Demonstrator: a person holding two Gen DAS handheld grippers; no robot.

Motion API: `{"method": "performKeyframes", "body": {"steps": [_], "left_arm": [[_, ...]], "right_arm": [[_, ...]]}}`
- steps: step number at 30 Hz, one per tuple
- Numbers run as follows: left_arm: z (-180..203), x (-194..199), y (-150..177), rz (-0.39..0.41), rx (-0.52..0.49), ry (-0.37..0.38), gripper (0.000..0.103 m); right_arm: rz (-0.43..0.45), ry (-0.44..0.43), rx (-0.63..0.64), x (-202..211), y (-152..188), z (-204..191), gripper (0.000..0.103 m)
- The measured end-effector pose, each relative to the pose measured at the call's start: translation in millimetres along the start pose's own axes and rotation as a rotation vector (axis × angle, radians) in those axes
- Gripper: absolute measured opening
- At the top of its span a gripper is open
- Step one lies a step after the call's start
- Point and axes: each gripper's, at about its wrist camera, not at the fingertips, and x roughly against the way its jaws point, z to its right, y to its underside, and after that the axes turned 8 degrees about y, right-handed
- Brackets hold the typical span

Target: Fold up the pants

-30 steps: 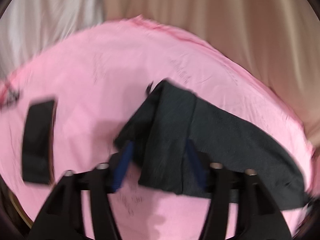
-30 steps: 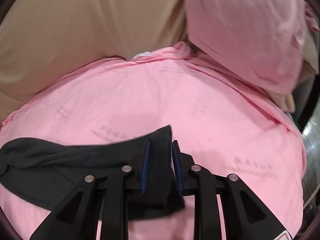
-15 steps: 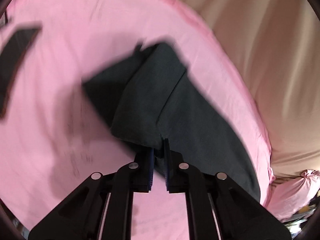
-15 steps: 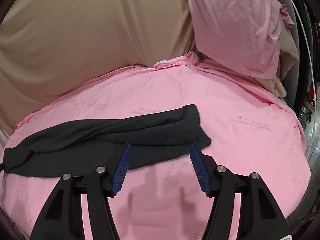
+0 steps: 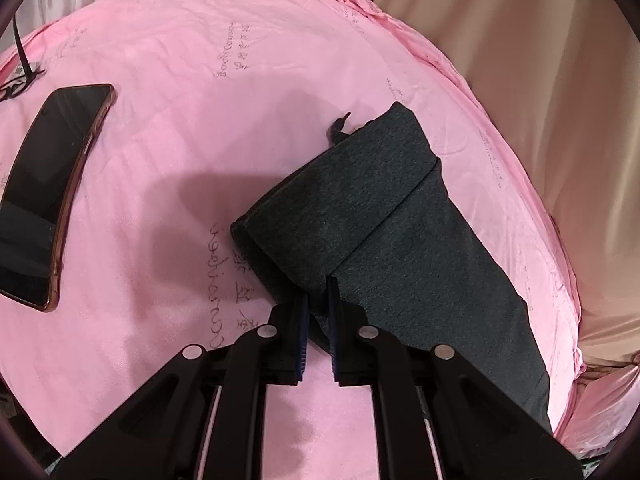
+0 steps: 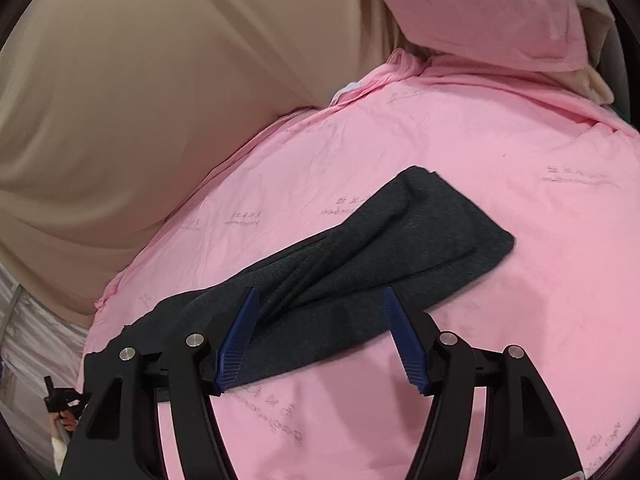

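Observation:
Dark grey pants (image 5: 372,216) lie on the pink sheet (image 5: 200,128), one end folded back over the rest. My left gripper (image 5: 318,292) is shut on the near edge of that folded end. In the right wrist view the pants (image 6: 360,256) stretch as a long twisted band from lower left to the right. My right gripper (image 6: 320,300) is open and empty, just above the near edge of the band.
A black phone (image 5: 44,184) in a reddish case lies on the sheet at the left. A black cable (image 5: 24,68) lies beyond it. Beige fabric (image 6: 140,100) rises behind the bed. A pink pillow (image 6: 480,12) sits at the far right corner.
My left gripper closed on the folded end of the pants and holds it. My right gripper let go of the other end, opened and moved left along the band.

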Motion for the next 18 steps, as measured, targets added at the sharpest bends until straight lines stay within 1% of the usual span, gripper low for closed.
{"method": "performKeyframes", "body": {"steps": [4,5,6,8,9,10,12,13,14,15,16,18], "left_arm": [[0,3,-10,-0.004,-0.020,-0.018,0.010],[-1,3,-13,-0.008,-0.021,-0.018,0.010],[-3,3,-13,-0.010,-0.021,-0.018,0.010],[-2,1,-15,-0.017,-0.024,-0.020,0.010],[-3,0,-15,-0.019,-0.024,-0.020,0.010],[-3,1,-16,-0.023,-0.019,-0.019,0.010],[-3,0,-16,-0.028,-0.016,-0.016,0.010],[-3,1,-16,-0.030,-0.017,-0.014,0.010],[-2,0,-16,-0.031,-0.023,-0.015,0.011],[-1,-1,-16,-0.029,-0.030,-0.017,0.011],[-1,-2,-15,-0.027,-0.038,-0.021,0.011],[0,-3,-13,-0.021,-0.052,-0.030,0.011]], "right_arm": [[-0.075,0.077,-0.004,-43,-17,-18,0.063],[-0.101,0.085,-0.012,-56,-21,-20,0.063],[-0.114,0.097,-0.018,-66,-24,-22,0.060],[-0.143,0.175,0.007,-87,-32,-27,0.020],[-0.134,0.161,-0.004,-88,-37,-29,0.006],[-0.093,0.110,-0.028,-76,-43,-32,0.005],[0.045,-0.009,-0.012,-28,-50,-41,0.004],[0.096,-0.046,0.001,-7,-48,-42,0.004],[0.124,-0.058,0.010,11,-43,-37,0.004],[0.122,-0.047,0.012,16,-38,-30,0.004],[0.083,-0.007,0.016,11,-30,-16,0.004],[-0.035,0.081,-0.018,-16,-12,16,0.004]]}}
